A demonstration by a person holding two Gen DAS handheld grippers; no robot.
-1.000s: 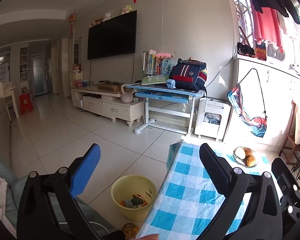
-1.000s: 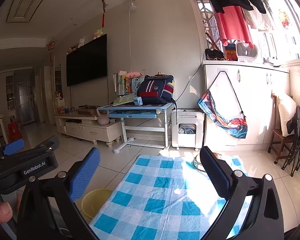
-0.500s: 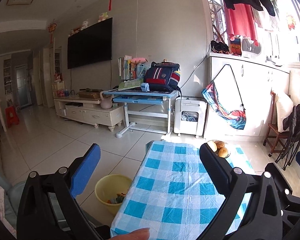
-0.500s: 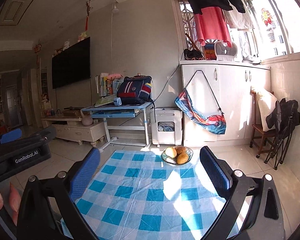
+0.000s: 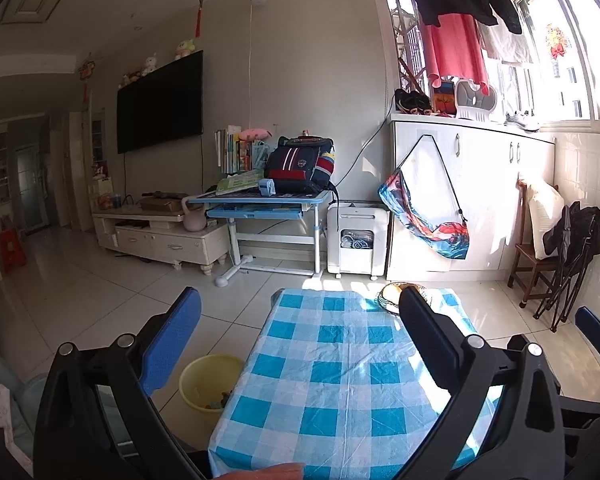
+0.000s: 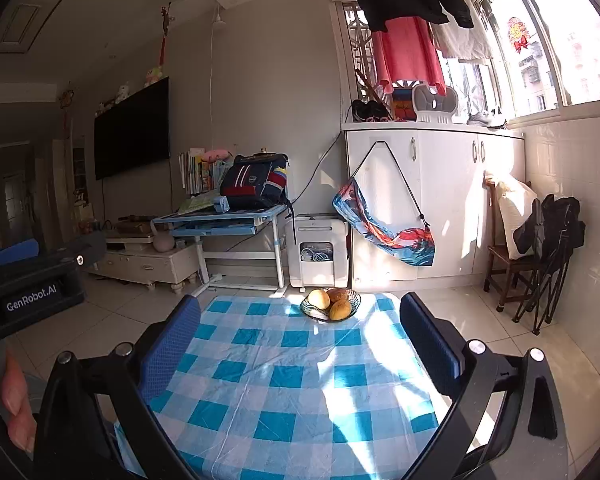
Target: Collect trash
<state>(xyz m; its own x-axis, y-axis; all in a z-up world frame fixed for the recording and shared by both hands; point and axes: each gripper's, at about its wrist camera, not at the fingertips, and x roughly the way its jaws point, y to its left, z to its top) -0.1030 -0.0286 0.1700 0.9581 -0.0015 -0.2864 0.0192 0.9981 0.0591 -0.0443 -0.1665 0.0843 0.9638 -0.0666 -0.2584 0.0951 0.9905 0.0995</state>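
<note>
Your left gripper (image 5: 300,340) and right gripper (image 6: 300,340) hang spread, empty, above the table (image 6: 300,380), long axis running near-far. Only left view shows the bin (image 5: 204,380), floor left of table, trash inside. Right view shows the fruit bowl (image 6: 331,305) whole.

Yellow basin (image 5: 208,380) — contents too small to identify.

Black-framed tongs (image 6: 300,344) with blue pads (image 6: 172,344) and silver screws — marked "GenRobot.AI".
</note>
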